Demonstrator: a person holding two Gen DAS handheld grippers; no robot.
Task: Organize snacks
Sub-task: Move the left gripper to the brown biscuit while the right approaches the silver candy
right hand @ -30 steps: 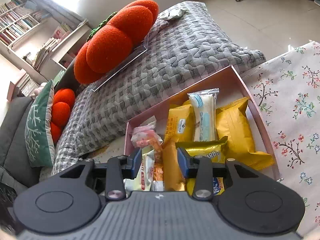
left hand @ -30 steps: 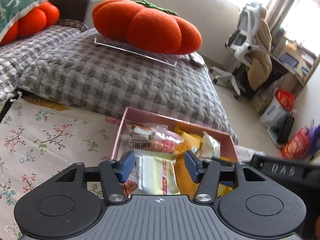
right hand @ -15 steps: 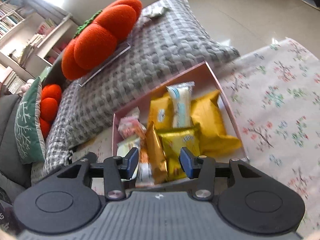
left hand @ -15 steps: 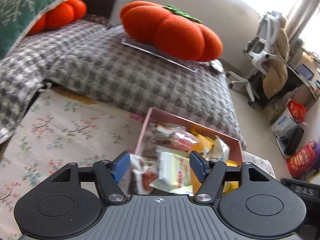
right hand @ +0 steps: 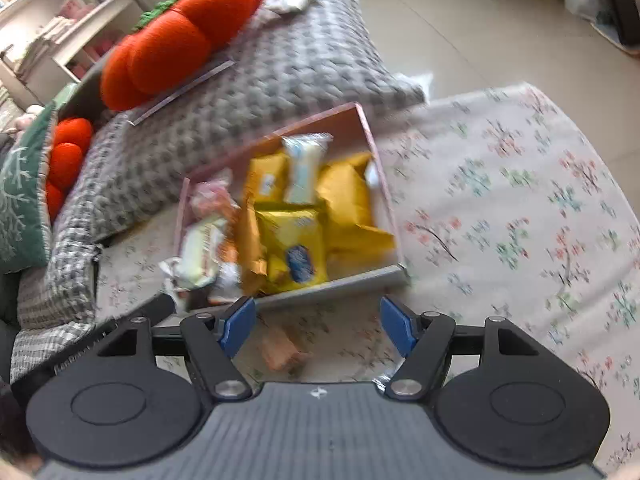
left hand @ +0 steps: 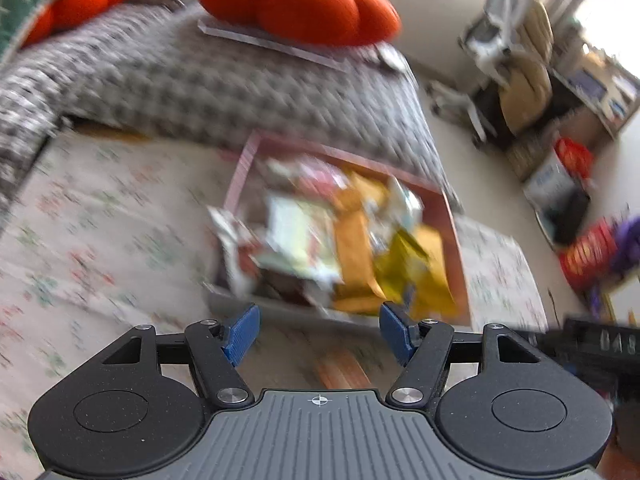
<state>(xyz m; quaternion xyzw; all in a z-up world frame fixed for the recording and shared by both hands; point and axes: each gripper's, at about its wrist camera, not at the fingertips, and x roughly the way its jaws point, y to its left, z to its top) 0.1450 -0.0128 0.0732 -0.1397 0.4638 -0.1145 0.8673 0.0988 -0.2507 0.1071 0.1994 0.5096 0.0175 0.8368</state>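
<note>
On floral cloth (right hand: 500, 208), one box (right hand: 372, 148), two tools

My floral tablecloth (right hand: 520, 216) covers the whole surface. On it sits the pink snack box (right hand: 386, 196), crammed with packets, plus one small orange wrapped snack (right hand: 280, 350) lying loose just outside the box's near wall.
</note>
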